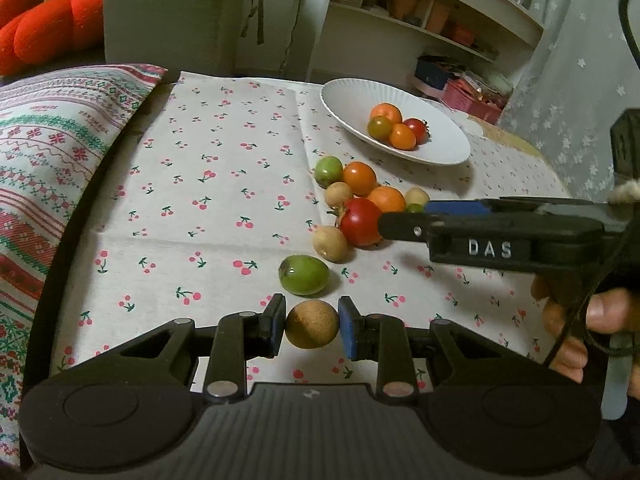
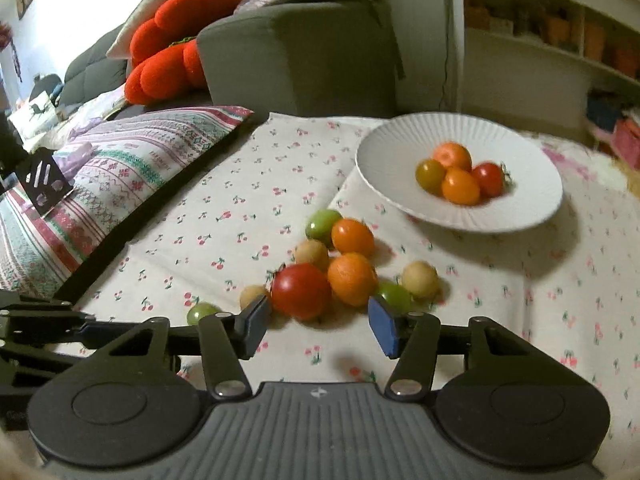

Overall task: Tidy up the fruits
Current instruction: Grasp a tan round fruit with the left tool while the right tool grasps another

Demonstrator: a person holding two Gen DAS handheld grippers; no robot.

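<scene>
My left gripper [image 1: 312, 322] is shut on a round brown fruit [image 1: 312, 325], held just above the cherry-print cloth. Right ahead of it lies a green fruit [image 1: 304, 280]. Beyond that is a loose pile of fruit: a red tomato [image 2: 302, 290], orange, green and tan ones. My right gripper [image 2: 316, 322] is open at the near edge of the pile. The tomato sits just in front of its blue pads [image 2: 382, 328], nearer the left one. In the left wrist view the right gripper [image 1: 404, 218] comes in from the right and reaches the tomato [image 1: 360, 222].
A white ribbed plate [image 2: 384, 160] at the back right holds several small orange, green and red fruits. A patterned cushion [image 1: 52, 152] lies along the left edge of the table. A grey sofa and white shelves stand behind. A person's hand [image 1: 592, 320] grips the right tool.
</scene>
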